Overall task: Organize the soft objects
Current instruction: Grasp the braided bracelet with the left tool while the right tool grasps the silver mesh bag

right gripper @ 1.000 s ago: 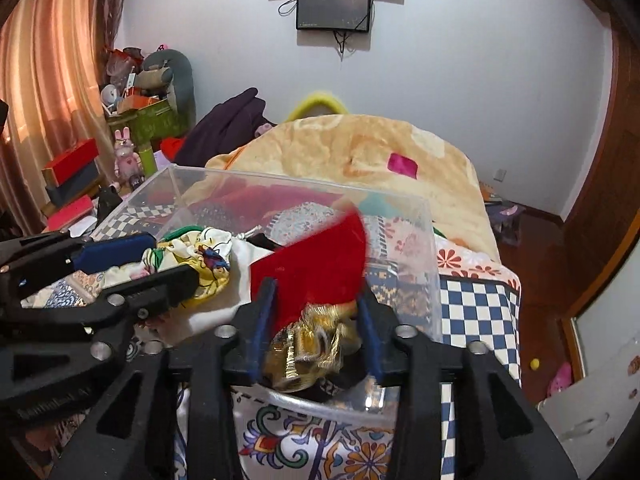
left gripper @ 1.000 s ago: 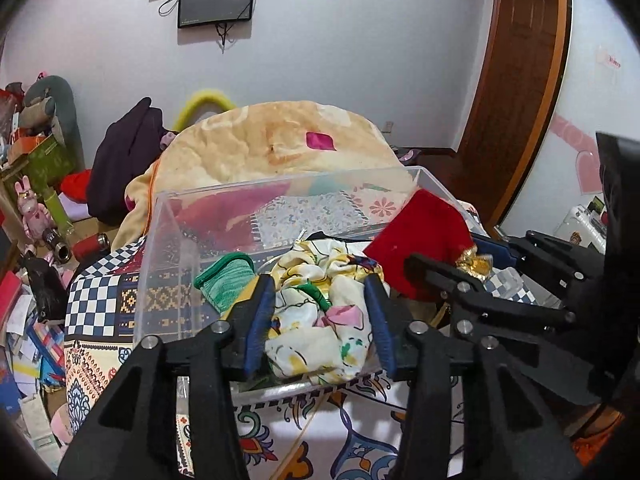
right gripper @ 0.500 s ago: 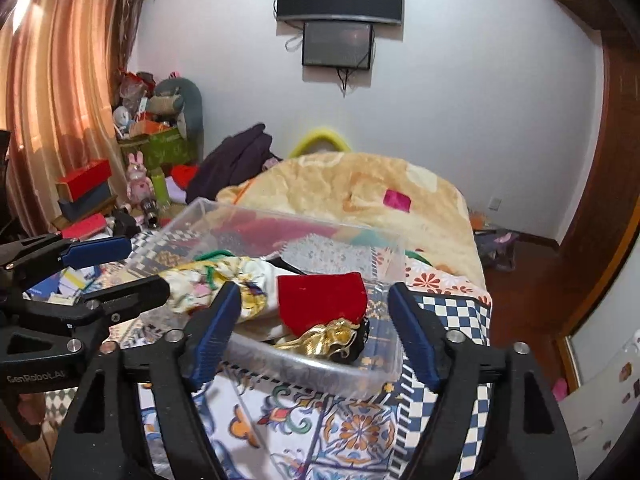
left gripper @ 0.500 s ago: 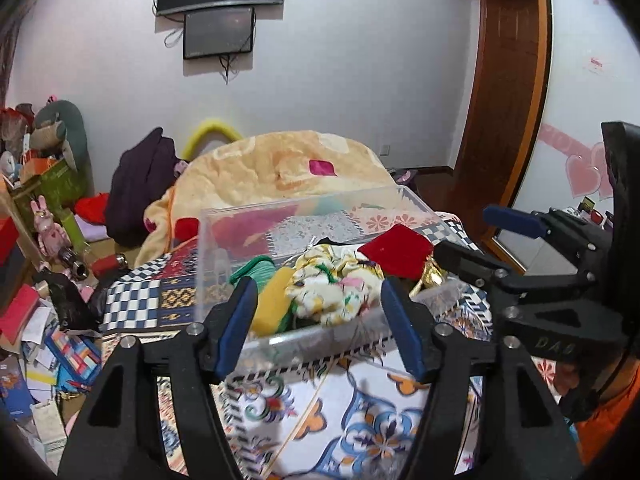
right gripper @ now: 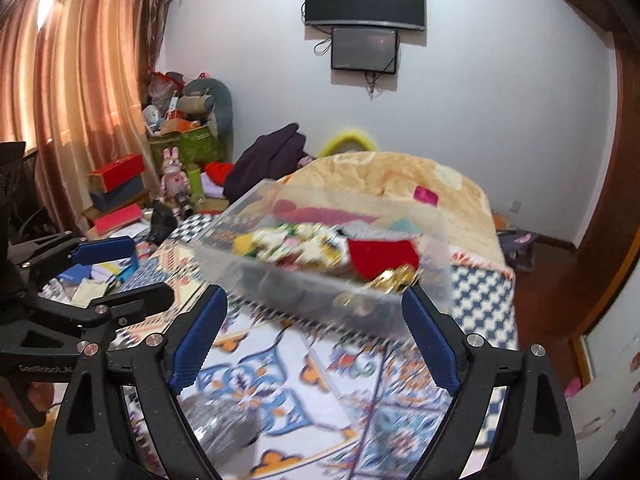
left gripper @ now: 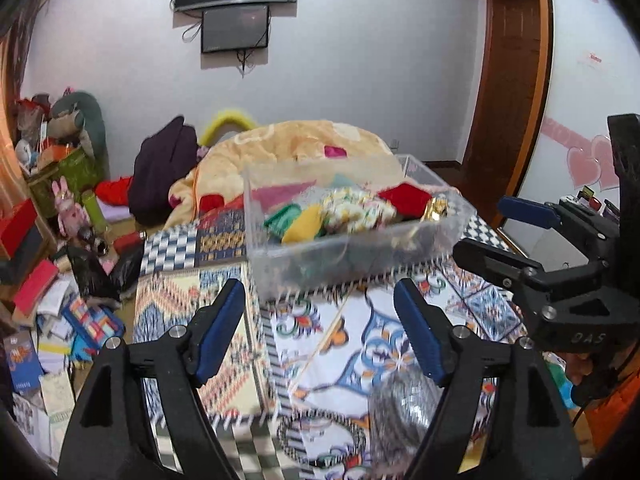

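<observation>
A clear plastic bin [left gripper: 352, 252] [right gripper: 320, 280] stands on the patterned bedspread. It holds a floral cloth [left gripper: 352, 210] [right gripper: 300, 246], a red pouch with gold trim [left gripper: 408, 196] [right gripper: 380, 254], a yellow piece [left gripper: 304, 226] and a green piece [left gripper: 282, 216]. My left gripper [left gripper: 320, 320] is open and empty, pulled back from the bin. My right gripper [right gripper: 316, 332] is open and empty, also short of the bin. A grey fuzzy object [left gripper: 404, 412] [right gripper: 224, 424] lies on the bedspread close to both grippers.
A peach blanket [left gripper: 304, 148] is heaped behind the bin. A dark garment [left gripper: 160, 172] lies at its left. The floor at left is cluttered with books, boxes and toys [left gripper: 52, 264]. A wooden door [left gripper: 508, 80] stands at the right.
Both grippers opened, let go of the floral cloth and the red pouch into the bin, and drew back and up. The bin now looks smaller and farther.
</observation>
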`<state>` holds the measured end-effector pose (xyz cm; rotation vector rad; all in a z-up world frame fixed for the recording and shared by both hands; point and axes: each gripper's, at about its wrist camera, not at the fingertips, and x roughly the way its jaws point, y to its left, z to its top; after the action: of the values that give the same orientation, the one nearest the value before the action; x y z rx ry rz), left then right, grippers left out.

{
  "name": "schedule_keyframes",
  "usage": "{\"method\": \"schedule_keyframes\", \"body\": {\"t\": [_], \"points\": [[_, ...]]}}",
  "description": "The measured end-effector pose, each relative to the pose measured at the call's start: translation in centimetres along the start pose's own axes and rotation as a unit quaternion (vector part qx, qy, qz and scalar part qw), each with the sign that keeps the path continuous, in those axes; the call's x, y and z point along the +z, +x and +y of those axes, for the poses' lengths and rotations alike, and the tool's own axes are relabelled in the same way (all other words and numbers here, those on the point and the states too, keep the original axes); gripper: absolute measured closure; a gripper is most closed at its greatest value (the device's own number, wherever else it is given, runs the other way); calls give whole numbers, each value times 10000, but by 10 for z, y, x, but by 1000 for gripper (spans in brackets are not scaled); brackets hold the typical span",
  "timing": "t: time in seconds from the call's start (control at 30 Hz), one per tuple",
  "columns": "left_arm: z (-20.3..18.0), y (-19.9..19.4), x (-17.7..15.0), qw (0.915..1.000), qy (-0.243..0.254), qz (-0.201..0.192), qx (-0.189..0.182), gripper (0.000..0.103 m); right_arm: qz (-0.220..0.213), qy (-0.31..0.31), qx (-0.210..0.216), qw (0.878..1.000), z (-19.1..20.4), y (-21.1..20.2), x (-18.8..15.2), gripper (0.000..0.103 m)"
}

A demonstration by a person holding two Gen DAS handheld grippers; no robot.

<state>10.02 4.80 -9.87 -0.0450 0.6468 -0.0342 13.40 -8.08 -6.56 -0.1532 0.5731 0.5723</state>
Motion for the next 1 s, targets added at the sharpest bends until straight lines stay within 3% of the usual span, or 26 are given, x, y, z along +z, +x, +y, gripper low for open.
{"method": "schedule_keyframes", "body": {"t": [0.33, 0.67, 0.77, 0.87, 1.0], "points": [[18, 11, -54, 9966, -390, 712, 131, 26, 703, 214, 539, 9958, 25, 19, -42, 15], [16, 14, -86, 9929, -517, 1073, 42, 26, 1440, 30, 887, 9856, 47, 38, -80, 18], [10, 16, -89, 9928, -432, 1114, 45, 26, 1482, 115, 1018, 9836, 45, 38, -87, 27], [9, 21, -90, 9920, -494, 1158, -20, 26, 1426, 164, 1104, 9835, 43, 34, -88, 49], [8, 26, -93, 9913, -568, 1183, -47, 30, 1320, 181, 1073, 9853, 40, 29, -86, 67]]}}
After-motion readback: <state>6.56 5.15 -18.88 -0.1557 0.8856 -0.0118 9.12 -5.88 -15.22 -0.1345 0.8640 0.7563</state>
